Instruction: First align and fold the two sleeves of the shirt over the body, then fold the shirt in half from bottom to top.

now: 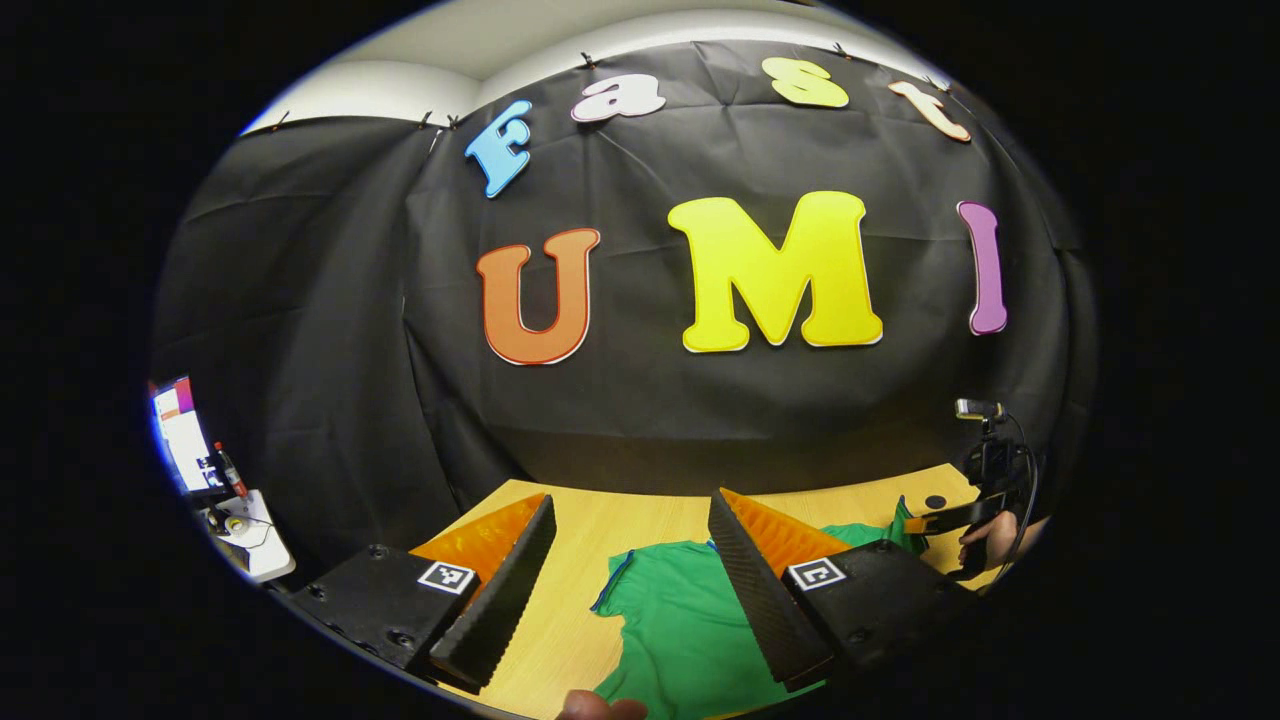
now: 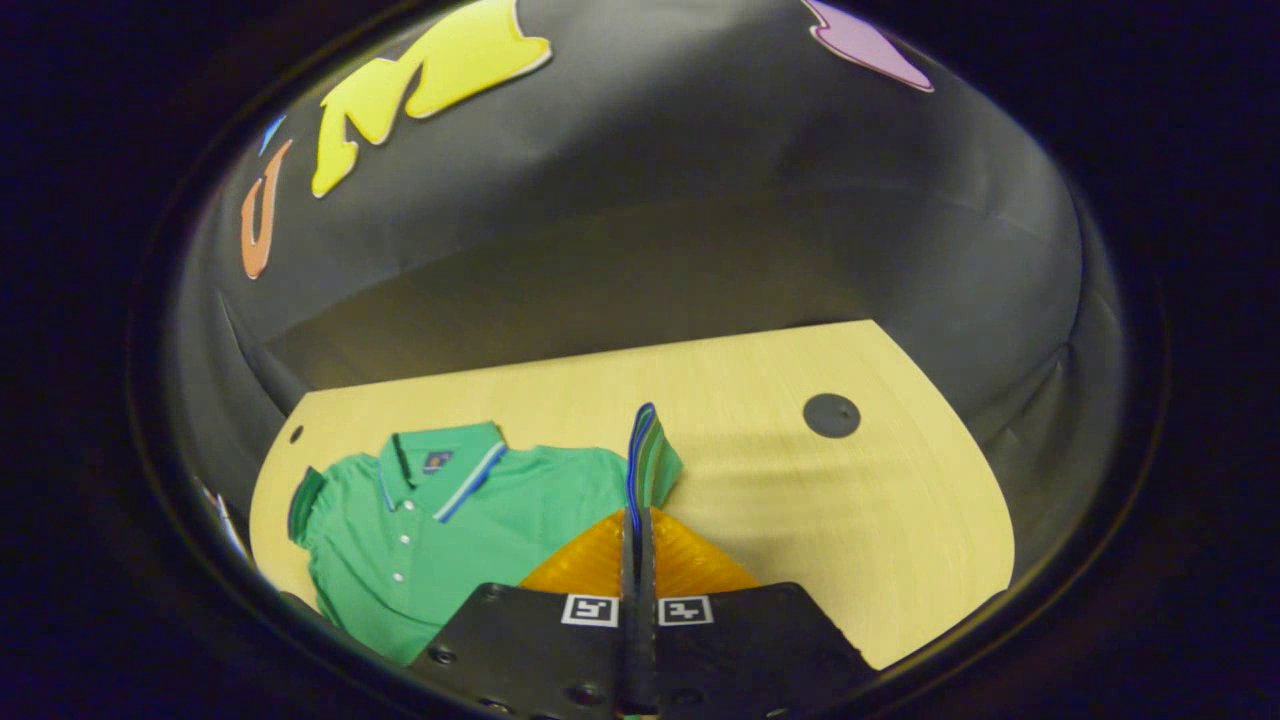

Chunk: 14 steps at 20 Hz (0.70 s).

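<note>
While pinched, sleeve (image 2: 648,455) upright.

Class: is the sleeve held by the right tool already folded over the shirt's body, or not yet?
Not yet. The right tool is shut on the sleeve, whose edge stands up between its fingers, beside the shirt.

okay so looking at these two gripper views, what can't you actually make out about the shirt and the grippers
- Shirt hem and lower body: cut off in the right gripper view by the right gripper and the image edge.
- Sleeve the right gripper is shut on: seen edge-on, so its alignment is unclear.
- Left gripper view: the open left gripper covers part of the shirt.
- Screen at far left: too small and blurred.
</note>
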Each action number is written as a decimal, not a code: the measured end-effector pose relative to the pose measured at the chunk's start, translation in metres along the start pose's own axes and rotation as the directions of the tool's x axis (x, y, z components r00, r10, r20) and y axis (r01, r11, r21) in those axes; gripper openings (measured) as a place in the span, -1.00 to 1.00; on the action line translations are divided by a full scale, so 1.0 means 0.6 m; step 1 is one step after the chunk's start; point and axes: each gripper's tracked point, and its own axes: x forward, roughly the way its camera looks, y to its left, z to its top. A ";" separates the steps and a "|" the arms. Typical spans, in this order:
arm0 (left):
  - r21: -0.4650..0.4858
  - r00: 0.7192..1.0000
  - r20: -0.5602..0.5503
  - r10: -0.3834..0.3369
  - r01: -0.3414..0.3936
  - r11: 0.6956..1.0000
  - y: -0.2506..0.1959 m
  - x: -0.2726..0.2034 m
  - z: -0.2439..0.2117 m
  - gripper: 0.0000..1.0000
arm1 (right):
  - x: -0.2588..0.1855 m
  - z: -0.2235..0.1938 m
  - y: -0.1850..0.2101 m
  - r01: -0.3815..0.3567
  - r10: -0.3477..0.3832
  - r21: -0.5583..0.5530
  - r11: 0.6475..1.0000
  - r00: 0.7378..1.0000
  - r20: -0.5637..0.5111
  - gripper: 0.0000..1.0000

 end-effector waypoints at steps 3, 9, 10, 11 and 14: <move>0.002 1.000 0.006 0.010 -0.010 1.000 0.016 -0.006 0.000 0.94 | -0.011 0.010 0.078 -0.045 0.045 -0.009 0.999 0.999 0.003 -1.00; 0.002 0.998 0.005 0.057 -0.057 0.998 0.082 -0.013 -0.005 0.94 | 0.009 -0.032 0.204 -0.065 0.062 -0.035 0.997 0.995 -0.072 -1.00; 0.007 0.997 0.005 0.074 -0.074 0.997 0.102 -0.015 -0.004 0.94 | 0.012 -0.038 0.239 -0.094 0.091 -0.028 0.995 0.992 -0.082 -0.68; 0.004 0.997 0.001 0.079 -0.079 0.997 0.113 -0.016 -0.005 0.94 | 0.010 -0.038 0.260 -0.112 0.110 -0.023 0.993 0.991 -0.075 -0.50; -0.017 0.997 -0.014 0.082 -0.082 0.996 0.130 -0.012 -0.018 0.94 | -0.005 -0.028 0.267 -0.110 0.108 -0.033 0.993 0.993 -0.052 0.34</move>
